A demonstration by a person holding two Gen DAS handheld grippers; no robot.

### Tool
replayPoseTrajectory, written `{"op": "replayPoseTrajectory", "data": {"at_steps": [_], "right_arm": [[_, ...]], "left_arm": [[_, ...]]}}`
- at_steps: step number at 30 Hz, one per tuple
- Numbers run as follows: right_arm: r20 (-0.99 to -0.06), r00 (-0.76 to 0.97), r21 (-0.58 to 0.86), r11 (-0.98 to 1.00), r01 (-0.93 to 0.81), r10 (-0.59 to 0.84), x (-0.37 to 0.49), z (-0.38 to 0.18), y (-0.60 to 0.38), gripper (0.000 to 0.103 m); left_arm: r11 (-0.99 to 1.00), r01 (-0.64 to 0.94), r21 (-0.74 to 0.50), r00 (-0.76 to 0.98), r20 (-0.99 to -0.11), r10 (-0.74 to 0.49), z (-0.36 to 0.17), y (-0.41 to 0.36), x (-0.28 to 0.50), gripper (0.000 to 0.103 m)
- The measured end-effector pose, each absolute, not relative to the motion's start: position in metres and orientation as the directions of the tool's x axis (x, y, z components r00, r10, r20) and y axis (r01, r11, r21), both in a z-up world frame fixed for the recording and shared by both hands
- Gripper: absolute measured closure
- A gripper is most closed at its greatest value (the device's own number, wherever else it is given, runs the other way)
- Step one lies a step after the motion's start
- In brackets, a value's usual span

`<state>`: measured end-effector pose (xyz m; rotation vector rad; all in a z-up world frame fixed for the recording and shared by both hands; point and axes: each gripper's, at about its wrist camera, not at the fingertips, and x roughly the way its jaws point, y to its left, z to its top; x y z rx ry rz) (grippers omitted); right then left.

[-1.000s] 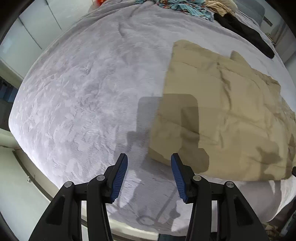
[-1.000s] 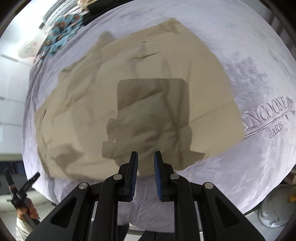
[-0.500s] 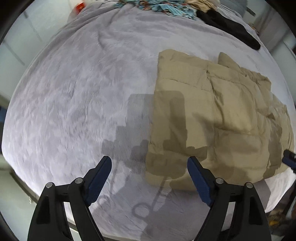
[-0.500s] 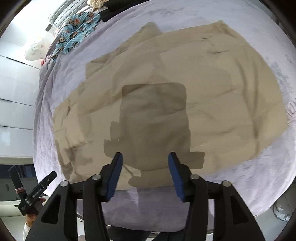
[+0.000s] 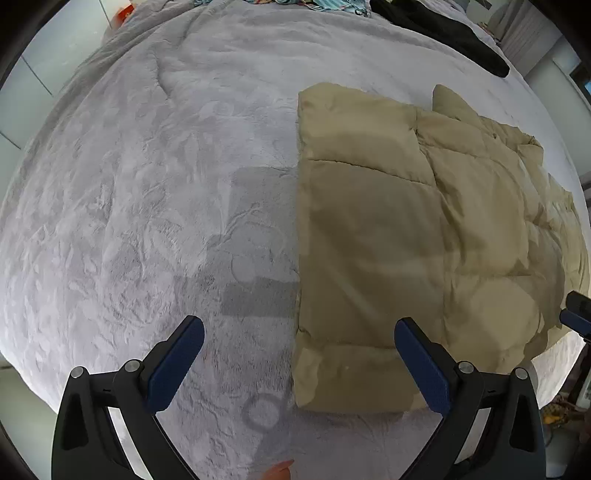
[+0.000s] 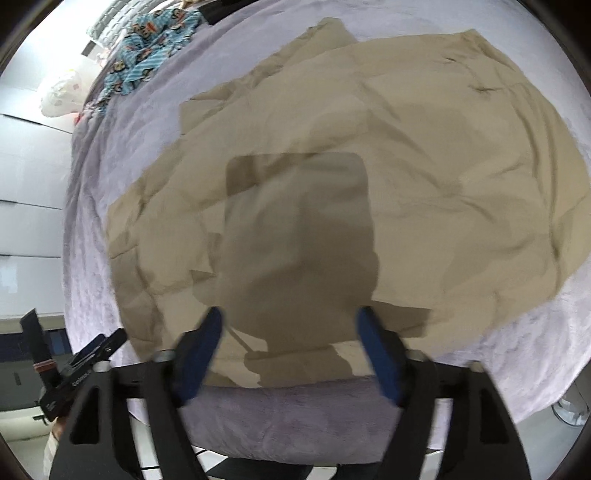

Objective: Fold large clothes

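A tan quilted jacket (image 5: 410, 236) lies flat on a grey plush bedspread (image 5: 147, 192), folded into a rough rectangle. In the right wrist view the jacket (image 6: 369, 192) fills the middle. My left gripper (image 5: 299, 365) is wide open and empty, hovering above the jacket's near left corner. My right gripper (image 6: 290, 350) is wide open and empty, hovering above the jacket's near edge. The left gripper (image 6: 81, 365) shows at the lower left of the right wrist view.
A black garment (image 5: 443, 29) and a blue patterned garment (image 6: 147, 40) lie at the far end of the bed. The bed's near edge (image 6: 295, 432) runs just below the right gripper. White cupboards (image 6: 26, 177) stand at left.
Both grippers opened wide, from partly or nearly shut. Both views pulled back and shifted, so the jacket sits nearer the frame's middle.
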<state>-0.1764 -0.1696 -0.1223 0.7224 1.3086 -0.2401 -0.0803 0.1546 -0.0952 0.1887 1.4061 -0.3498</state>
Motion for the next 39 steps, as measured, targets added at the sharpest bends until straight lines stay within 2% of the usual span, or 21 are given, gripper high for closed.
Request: {"op": "replayPoseTrajectory", "data": {"at_steps": [3,7,12,16,21,30,37,39], "right_arm": [[-0.927,0.285,0.364,0.763,0.535,0.243,-0.17,-0.126,-0.159,0.016],[-0.932,0.288,0.347,0.767,0.54,0.219,-0.168,-0.133,-0.153,0.015],[-0.945,0.208,0.328,0.755,0.568,0.253,-0.166,-0.157,-0.157,0.015],[-0.95,0.174,0.311,0.742,0.594,0.259,-0.163,-0.166,-0.161,0.015],[-0.959,0.151,0.283,0.757,0.589,0.24,-0.161,-0.169,-0.156,0.014],[-0.963,0.15,0.269,0.758,0.594,0.225,-0.158,-0.169,-0.156,0.014],[-0.965,0.143,0.262,0.758,0.597,0.221,-0.156,-0.169,-0.156,0.014],[-0.964,0.141,0.266,0.756,0.598,0.227,-0.157,-0.167,-0.157,0.014]], "left_arm": [[0.94,0.341,-0.011,0.159,-0.985,-0.069,-0.102,0.155,-0.073,0.0],[0.943,0.33,-0.036,0.135,-0.987,-0.085,-0.112,0.163,-0.063,0.0],[0.929,0.328,-0.17,0.077,-0.976,-0.206,-0.121,0.171,-0.053,0.0],[0.899,0.373,-0.232,0.067,-0.959,-0.275,-0.124,0.173,-0.04,0.0],[0.806,0.381,-0.453,-0.089,-0.885,-0.456,-0.14,0.175,-0.019,0.0],[0.629,0.467,-0.621,-0.3,-0.781,-0.548,-0.173,0.111,-0.011,0.0],[0.622,0.475,-0.622,-0.334,-0.782,-0.527,-0.195,0.09,-0.009,0.0],[0.619,0.48,-0.622,-0.331,-0.782,-0.529,-0.192,0.091,-0.009,0.018]]}}
